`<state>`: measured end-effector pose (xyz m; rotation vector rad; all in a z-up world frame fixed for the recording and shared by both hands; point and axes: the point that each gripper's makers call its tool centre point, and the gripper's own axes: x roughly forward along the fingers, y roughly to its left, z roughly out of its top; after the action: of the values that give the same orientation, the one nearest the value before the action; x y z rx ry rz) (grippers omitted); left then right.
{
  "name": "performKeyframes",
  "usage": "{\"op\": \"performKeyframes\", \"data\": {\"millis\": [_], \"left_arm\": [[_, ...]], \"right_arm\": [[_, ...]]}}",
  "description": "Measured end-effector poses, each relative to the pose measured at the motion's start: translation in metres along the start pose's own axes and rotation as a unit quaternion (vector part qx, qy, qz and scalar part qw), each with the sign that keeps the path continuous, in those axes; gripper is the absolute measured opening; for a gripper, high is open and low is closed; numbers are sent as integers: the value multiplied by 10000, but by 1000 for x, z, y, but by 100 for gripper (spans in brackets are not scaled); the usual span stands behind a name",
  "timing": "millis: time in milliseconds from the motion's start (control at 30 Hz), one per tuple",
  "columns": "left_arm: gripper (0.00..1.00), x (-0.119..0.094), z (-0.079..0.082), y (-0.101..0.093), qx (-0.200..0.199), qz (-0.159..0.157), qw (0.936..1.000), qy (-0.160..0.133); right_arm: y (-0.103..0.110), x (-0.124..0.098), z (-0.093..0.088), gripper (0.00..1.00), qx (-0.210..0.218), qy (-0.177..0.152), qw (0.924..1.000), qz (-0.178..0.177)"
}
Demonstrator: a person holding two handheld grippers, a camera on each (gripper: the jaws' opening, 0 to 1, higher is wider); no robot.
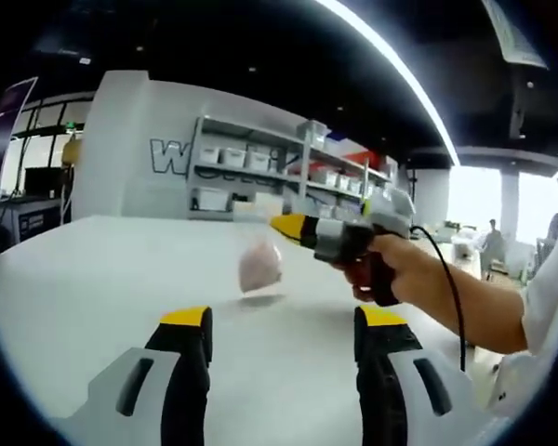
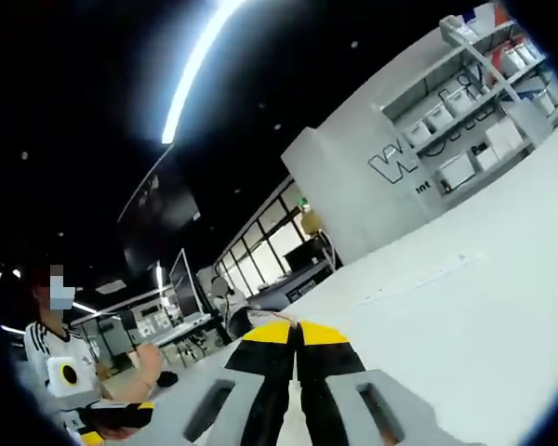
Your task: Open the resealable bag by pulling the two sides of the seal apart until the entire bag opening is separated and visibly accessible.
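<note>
Left hand-held gripper [image 1: 281, 325] released above white table [image 1: 93, 269]; right hand-held gripper [image 2: 298, 333] clenched on pinkish bag [image 1: 259, 267].

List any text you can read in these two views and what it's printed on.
"W...": big dark outlined letters on the white wall in the left gripper view; the shelving unit hides the rest.
"Wo...": the same lettering in the right gripper view, tilted, again cut off by shelving.
Small dark print beneath it, near the wall's base: too small to read.
Shelf bins' labels: blurred, unreadable.
</note>
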<state>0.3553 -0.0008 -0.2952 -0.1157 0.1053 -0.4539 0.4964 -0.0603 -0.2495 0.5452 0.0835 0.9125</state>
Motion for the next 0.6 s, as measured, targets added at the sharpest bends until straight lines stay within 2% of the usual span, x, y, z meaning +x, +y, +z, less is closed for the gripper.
{"op": "performKeyframes", "data": {"millis": [233, 500, 600], "left_arm": [[61, -1, -2, 0, 8, 1, 10000, 24], [61, -5, -7, 2, -22, 48, 10000, 80], [61, -6, -7, 3, -25, 55, 10000, 79]], "right_arm": [[8, -8, -4, 0, 84, -29, 10000, 16], [31, -18, -9, 0, 77, -109, 9998, 175], [32, -18, -11, 0, 120, -98, 9996, 229]]}}
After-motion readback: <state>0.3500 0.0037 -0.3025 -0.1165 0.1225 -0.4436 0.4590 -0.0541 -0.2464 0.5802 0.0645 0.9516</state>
